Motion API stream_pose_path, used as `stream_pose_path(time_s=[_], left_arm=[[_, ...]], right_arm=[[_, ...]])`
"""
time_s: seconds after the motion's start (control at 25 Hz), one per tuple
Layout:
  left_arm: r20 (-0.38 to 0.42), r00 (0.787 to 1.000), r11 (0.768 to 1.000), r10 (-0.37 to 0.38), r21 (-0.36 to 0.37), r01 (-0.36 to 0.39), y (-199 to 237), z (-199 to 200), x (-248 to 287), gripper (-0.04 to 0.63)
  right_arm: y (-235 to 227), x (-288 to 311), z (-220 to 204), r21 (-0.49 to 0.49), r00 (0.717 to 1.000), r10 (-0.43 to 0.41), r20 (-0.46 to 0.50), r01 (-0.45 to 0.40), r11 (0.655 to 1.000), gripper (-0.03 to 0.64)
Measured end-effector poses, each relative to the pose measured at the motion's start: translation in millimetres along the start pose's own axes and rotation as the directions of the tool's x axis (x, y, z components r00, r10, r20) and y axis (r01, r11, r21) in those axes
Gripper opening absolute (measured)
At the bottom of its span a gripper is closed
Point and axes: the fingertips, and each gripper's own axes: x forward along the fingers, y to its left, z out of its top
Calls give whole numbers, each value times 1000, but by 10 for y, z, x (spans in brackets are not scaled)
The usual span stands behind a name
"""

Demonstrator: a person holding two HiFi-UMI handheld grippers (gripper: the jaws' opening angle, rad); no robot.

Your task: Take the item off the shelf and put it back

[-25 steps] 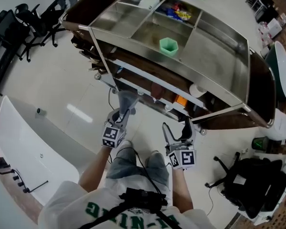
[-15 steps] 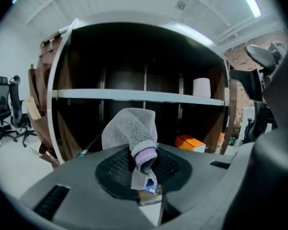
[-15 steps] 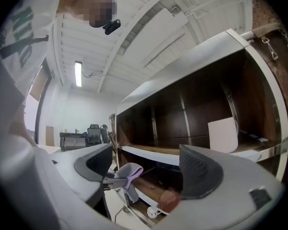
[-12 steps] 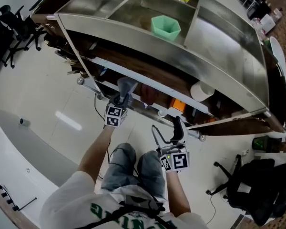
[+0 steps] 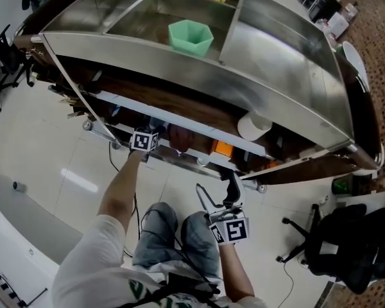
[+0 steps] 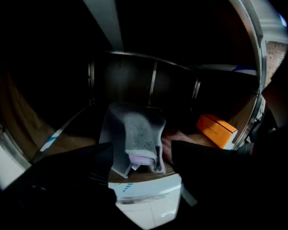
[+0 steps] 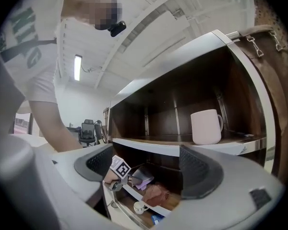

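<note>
Left gripper view: the left gripper (image 6: 141,150) has just been opening its jaws. They stand wide apart with a grey cloth (image 6: 134,131) between them, unclamped, on the lower shelf (image 6: 144,188)'s front edge. Farther right sits an orange box (image 6: 216,130). The right gripper (image 7: 144,169) gapes empty.

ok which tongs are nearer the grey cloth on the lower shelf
Left. The left tongs sit at the grey cloth, which lies between jaws that have just been opening. The right tongs hang back outside the shelf unit, open and empty.
</note>
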Motion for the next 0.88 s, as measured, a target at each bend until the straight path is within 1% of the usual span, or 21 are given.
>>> stream_pose_path(time_s=[0.08, 0.16, 0.24, 0.28, 0.36, 0.48, 0.56, 0.68, 0.72, 0.8, 0.88], left_arm=[[-16, 1000, 1000, 11, -22, -11, 43, 21, -96, 390], [-31, 999, 1000, 20, -11, -20, 75, 45, -282, 456], [-24, 1000, 1000, 15, -18, -15, -14, 80, -563, 460], [-1, 1000, 1000, 3, -26, -3, -108, 138, -732, 460], [71, 997, 999, -23, -32, 25, -341, 306, -1153, 460], [177, 983, 998, -46, -26, 51, -732, 622, -2012, 459], [248, 967, 997, -66, -15, 71, -1018, 941, -2608, 459], [352, 932, 996, -90, 13, 91, -1358, 1490, -3524, 437], [389, 916, 996, -92, 28, 88, -1441, 1675, -3839, 436], [469, 878, 995, -95, 58, 76, -1589, 2079, -4427, 431], [533, 840, 995, -101, 74, 72, -1720, 2420, -4923, 430]], right_arm=[[-34, -28, 42, 15, 1000, -16, 0, 15, 1000, 442], [-23, -36, 146, 39, 1000, -30, 8, 29, 999, 442], [15, -75, 353, 52, 999, -32, 10, 31, 998, 442], [40, -95, 491, 54, 1000, -28, 10, 28, 998, 442], [108, -139, 803, 61, 1000, -19, 8, 18, 998, 442], [190, -228, 1320, 97, 1000, -25, 15, 23, 995, 442], [194, -279, 1709, 116, 999, -34, 28, 30, 993, 442], [219, -339, 2251, 134, 998, -36, 53, 29, 991, 442], [227, -364, 2408, 153, 997, -39, 61, 29, 988, 442], [200, -390, 2703, 204, 996, -48, 79, 31, 979, 442], [171, -399, 2951, 214, 995, -51, 90, 31, 976, 442]])
